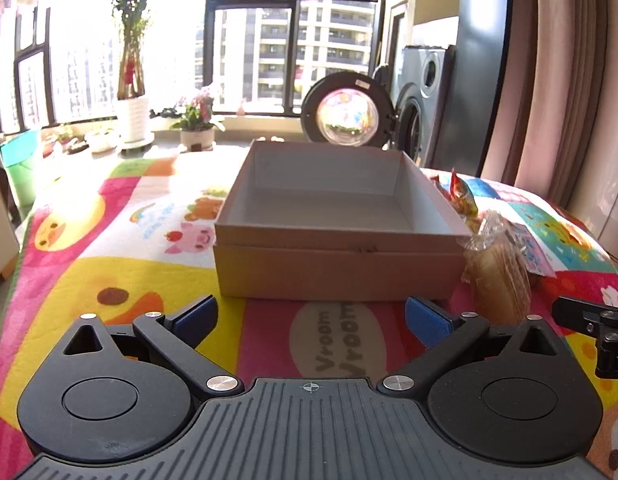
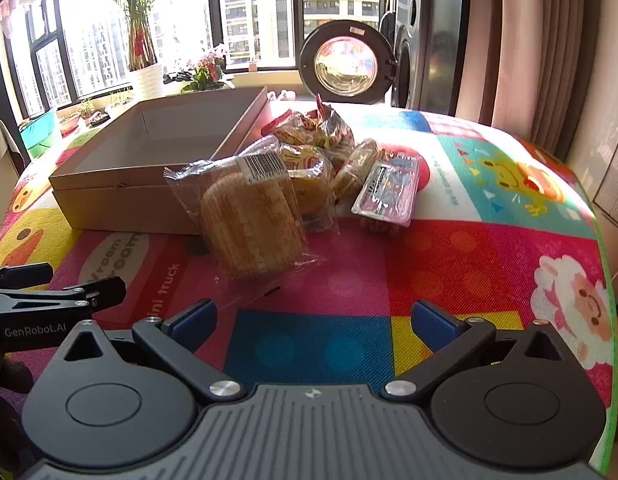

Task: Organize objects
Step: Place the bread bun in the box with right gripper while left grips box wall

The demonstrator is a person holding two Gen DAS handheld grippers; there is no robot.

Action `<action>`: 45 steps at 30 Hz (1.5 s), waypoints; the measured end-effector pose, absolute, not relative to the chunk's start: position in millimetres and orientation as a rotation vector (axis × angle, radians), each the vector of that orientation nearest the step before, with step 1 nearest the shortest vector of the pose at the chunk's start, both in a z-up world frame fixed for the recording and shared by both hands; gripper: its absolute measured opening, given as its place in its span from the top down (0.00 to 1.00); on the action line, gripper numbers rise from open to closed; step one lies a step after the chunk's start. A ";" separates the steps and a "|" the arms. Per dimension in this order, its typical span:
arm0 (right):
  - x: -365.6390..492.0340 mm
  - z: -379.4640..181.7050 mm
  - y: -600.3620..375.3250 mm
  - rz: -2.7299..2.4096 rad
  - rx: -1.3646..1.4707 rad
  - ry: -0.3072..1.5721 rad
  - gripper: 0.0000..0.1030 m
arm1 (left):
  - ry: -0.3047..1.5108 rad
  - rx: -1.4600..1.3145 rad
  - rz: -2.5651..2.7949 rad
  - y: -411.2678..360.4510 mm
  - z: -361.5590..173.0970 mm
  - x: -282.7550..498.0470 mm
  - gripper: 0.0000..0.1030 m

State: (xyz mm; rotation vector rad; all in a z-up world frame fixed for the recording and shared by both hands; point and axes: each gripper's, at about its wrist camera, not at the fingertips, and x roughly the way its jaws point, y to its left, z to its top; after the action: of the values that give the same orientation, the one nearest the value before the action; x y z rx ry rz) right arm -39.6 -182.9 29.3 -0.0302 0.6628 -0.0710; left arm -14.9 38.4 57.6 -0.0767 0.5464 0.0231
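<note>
An open cardboard box (image 1: 337, 268) stands empty on the colourful play mat (image 1: 109, 272); it also shows in the right wrist view (image 2: 125, 204) at the left. My left gripper (image 1: 311, 318) is open and empty just in front of the box. Right of the box lies a pile of wrapped snacks: a clear bag of round bread (image 2: 249, 220), also at the right of the left wrist view (image 1: 499, 276), several small wrapped cakes (image 2: 313, 148), and a pink-labelled flat pack (image 2: 389, 188). My right gripper (image 2: 313, 324) is open and empty, short of the bread bag.
The mat (image 2: 469, 260) covers a table whose right edge curves away. Behind it are a washing machine with its round door open (image 2: 345, 64), potted plants (image 1: 195, 120) on the window sill and curtains (image 2: 549, 40) at the right. The left gripper's body (image 2: 37, 304) shows at the right wrist view's left edge.
</note>
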 end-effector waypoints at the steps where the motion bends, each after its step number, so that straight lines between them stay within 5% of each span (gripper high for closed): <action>1: -44.7 39.1 -178.4 -0.072 -0.073 0.610 0.00 | 0.512 -0.082 0.031 46.5 69.1 -12.1 0.00; 6: -46.2 88.1 -184.7 0.047 -0.057 0.511 0.00 | 0.550 -0.148 0.088 96.1 97.7 48.1 0.00; 13: -23.8 76.4 -191.7 0.114 -0.072 0.570 0.00 | 0.668 -0.046 0.124 117.6 73.0 118.0 0.07; 15: -16.4 64.7 -190.0 0.150 -0.081 0.597 0.00 | 0.701 -0.050 0.107 120.6 61.8 127.7 0.39; 19: -4.0 44.7 -178.3 0.190 -0.154 0.613 0.00 | 0.729 -0.082 0.065 120.4 44.8 138.4 0.51; 24: 26.6 24.4 -171.3 0.224 -0.144 0.662 0.00 | 0.770 -0.099 -0.007 113.7 30.4 148.5 0.85; 27: 36.6 18.7 -170.5 0.234 -0.123 0.679 0.04 | 0.769 -0.071 -0.014 106.7 26.8 144.1 0.86; 29: 38.3 19.1 -172.4 0.239 -0.114 0.689 0.24 | 0.763 -0.028 -0.012 100.1 27.2 139.2 0.86; 34: 29.8 26.4 -186.0 0.206 -0.069 0.717 0.40 | 0.747 -0.039 -0.035 100.2 28.6 130.6 0.87; 45: -27.8 62.9 -196.6 0.141 -0.014 0.791 0.44 | 0.689 -0.034 -0.060 100.7 25.2 114.9 0.84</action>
State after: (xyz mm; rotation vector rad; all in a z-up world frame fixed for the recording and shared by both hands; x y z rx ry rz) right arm -27.8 -196.6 62.9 -0.0137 0.7910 0.1415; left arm 114.9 100.7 25.2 -0.0343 0.6885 -0.0601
